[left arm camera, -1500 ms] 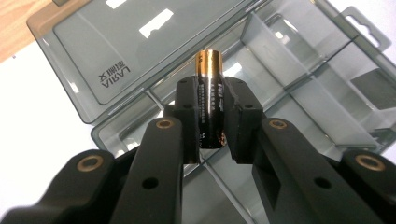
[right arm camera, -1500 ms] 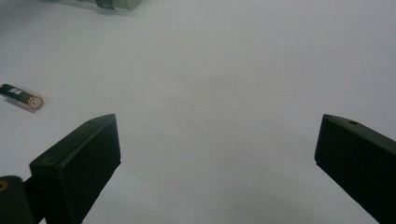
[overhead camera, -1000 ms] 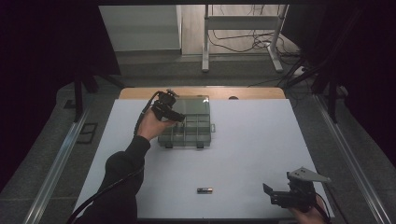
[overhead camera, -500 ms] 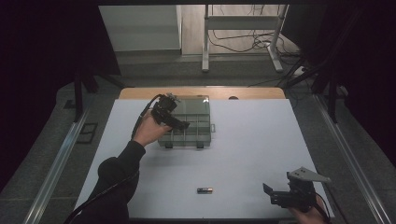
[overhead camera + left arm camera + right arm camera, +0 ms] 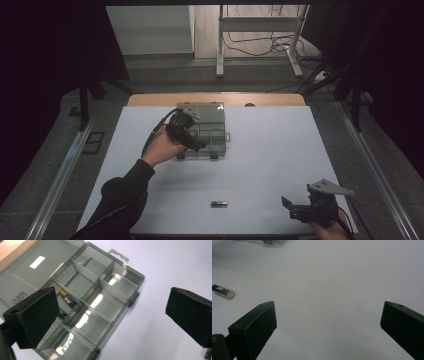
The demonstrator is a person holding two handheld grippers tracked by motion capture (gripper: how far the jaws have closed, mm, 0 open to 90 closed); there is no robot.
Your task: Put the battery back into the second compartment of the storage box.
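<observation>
One small black-and-gold cylindrical battery (image 5: pixel 219 204) lay loose on the white desk (image 5: pixel 280 150) — light, rigid, slick, prone to roll | grip: across mid-barrel | left tool (image 5: pixel 192 142) wide open, empty, over the grey clear-plastic compartment box (image 5: pixel 212 131) | right tool (image 5: pixel 292 210) wide open, empty

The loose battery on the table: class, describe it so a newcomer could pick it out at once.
Start at the white table and look to its near edge, well in front of the grey compartment box. There, left of the right tongs, lies the loose battery. It is small and dark with a copper-coloured end, and lies alone on bare table, unlike the battery in the box.
</observation>
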